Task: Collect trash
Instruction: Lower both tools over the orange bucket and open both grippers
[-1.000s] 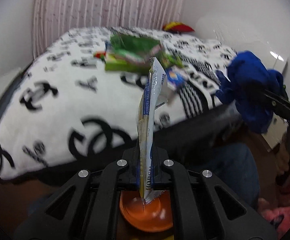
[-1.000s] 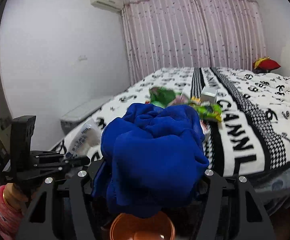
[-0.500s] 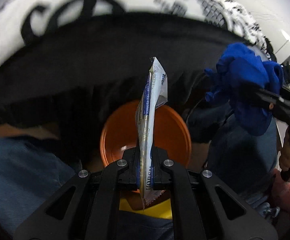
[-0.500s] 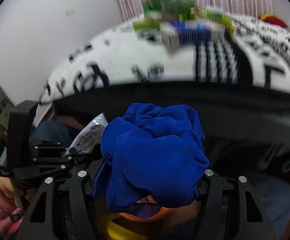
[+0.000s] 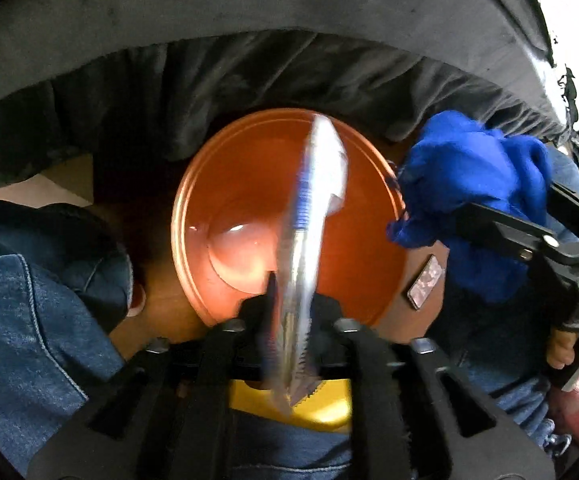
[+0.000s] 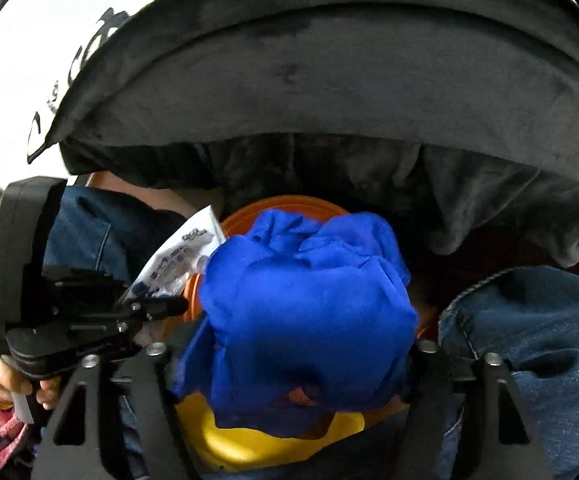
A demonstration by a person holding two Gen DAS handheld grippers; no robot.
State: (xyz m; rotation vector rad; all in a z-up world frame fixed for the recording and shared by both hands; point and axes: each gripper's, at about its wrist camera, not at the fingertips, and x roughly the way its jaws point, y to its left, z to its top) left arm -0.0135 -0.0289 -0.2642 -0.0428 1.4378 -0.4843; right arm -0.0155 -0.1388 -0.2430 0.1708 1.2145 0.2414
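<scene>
1. Left wrist view showed the left gripper (image 5: 289, 312) over the round orange plastic bin (image 5: 249, 184), its jaws clamped on a flat silver-and-blue foil wrapper (image 5: 309, 216) that stood on edge above the bin's mouth.
2. Right wrist view showed the right gripper (image 6: 289, 356) with its jaws together on a crumpled bright blue cloth (image 6: 305, 312), which hid most of the bin (image 6: 289, 204) beneath it.
3. The wrapper was blurred, so it looked to be in motion. Light foil let go on edge could flutter and land on the brown floor (image 5: 161, 300) beside the rim. The likely cause would be releasing it while swinging or too high.
4. The cloth hung at the bin's right rim, just beside the wrapper. If both came down together, the bulky cloth could knock the wrapper aside or drape over the rim and slide out.
5. The two grippers were near each other, so they might collide over the narrow opening.
6. The dark grey bed skirt (image 5: 289, 60) overhung the bin's far edge, and a dropped piece might catch on it.
7. As for contents, the bin's glossy bottom appeared bare in the left wrist view. A small flat silver packet (image 5: 425, 282) lay on the floor outside the rim.
</scene>
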